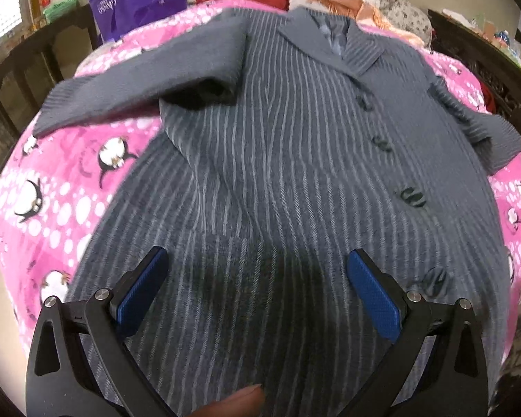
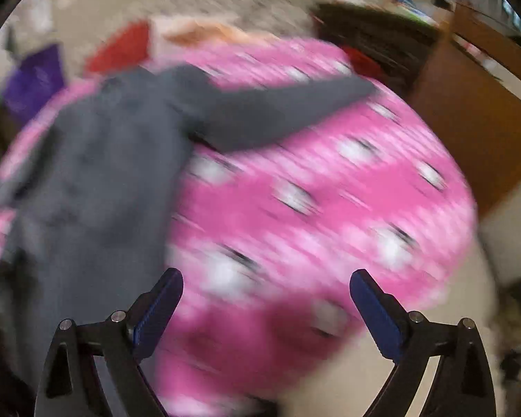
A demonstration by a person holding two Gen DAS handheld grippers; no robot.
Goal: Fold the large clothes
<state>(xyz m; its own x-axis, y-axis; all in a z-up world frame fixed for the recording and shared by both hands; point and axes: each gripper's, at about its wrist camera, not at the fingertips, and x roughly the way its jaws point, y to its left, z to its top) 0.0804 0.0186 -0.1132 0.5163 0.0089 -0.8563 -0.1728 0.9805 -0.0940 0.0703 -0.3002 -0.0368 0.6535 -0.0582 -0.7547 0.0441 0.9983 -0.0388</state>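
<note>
Grey pinstripe coat lies flat, front up and buttoned, on the pink penguin blanket covering the bed; collar at the far end, hem nearest me. Both sleeves spread out: left sleeve out to the left, right sleeve out to the right. Left tongs released, jaws wide, hovering over the lower coat body, gripping nothing. Right tongs also released, over bare blanket right of the coat; that view is motion-blurred, so detail is poor. My read: no fold made yet, sleeves come first. Plan: take each sleeve near the cuff, pinch one layer only, carry it across the chest, lay it parallel to the button line. Wool looks heavy, so lift rather than drag or the body will shift and wrinkle. Smooth the ripples mid-body before folding the hem up.
</note>
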